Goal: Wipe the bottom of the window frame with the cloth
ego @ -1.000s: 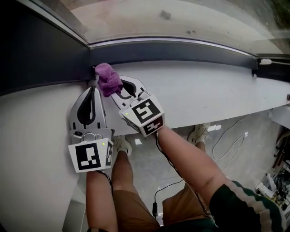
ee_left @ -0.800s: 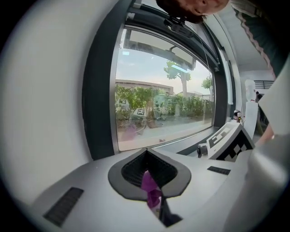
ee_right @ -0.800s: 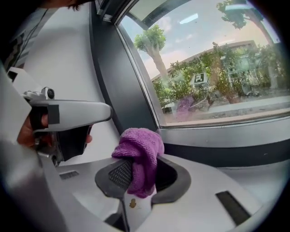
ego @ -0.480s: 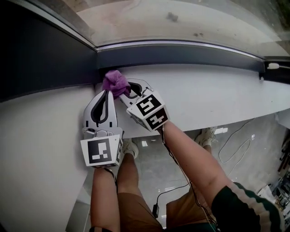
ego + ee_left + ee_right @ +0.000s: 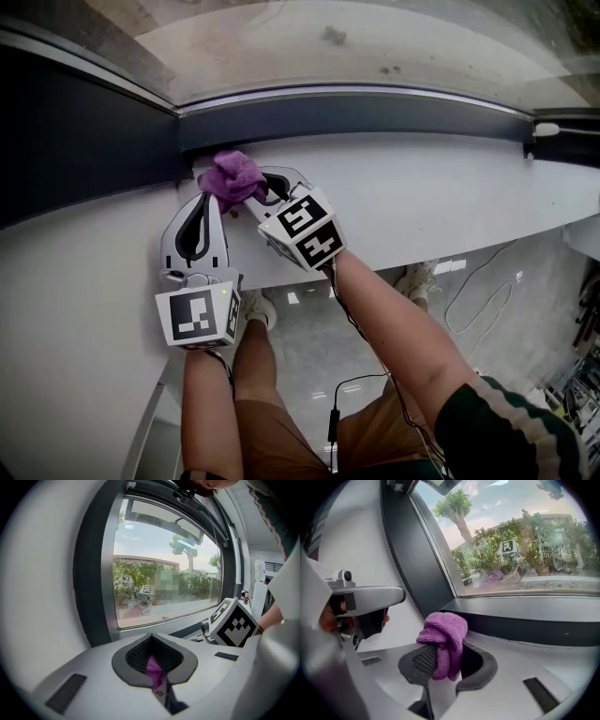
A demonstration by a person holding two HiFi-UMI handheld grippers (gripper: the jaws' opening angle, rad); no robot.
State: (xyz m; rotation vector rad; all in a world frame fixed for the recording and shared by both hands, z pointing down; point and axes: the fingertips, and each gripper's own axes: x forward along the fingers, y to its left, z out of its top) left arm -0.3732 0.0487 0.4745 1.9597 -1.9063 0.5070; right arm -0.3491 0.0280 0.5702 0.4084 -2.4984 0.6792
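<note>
Purple cloth [image 5: 232, 175] bunched against left end of window frame [image 5: 375, 111] bottom rail, over white sill [image 5: 422, 197]. Clamped in right gripper [image 5: 255, 187]; one strand also pinched in left gripper [image 5: 208, 197]. Rail long axis left-right; nearly all length rightward of cloth. Likely sweep direction: right.

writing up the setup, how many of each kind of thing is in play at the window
purple cloth: 1
tongs: 2, left tongs and right tongs, both shut on the purple cloth
window frame: 1
sill: 1
total: 5
</note>
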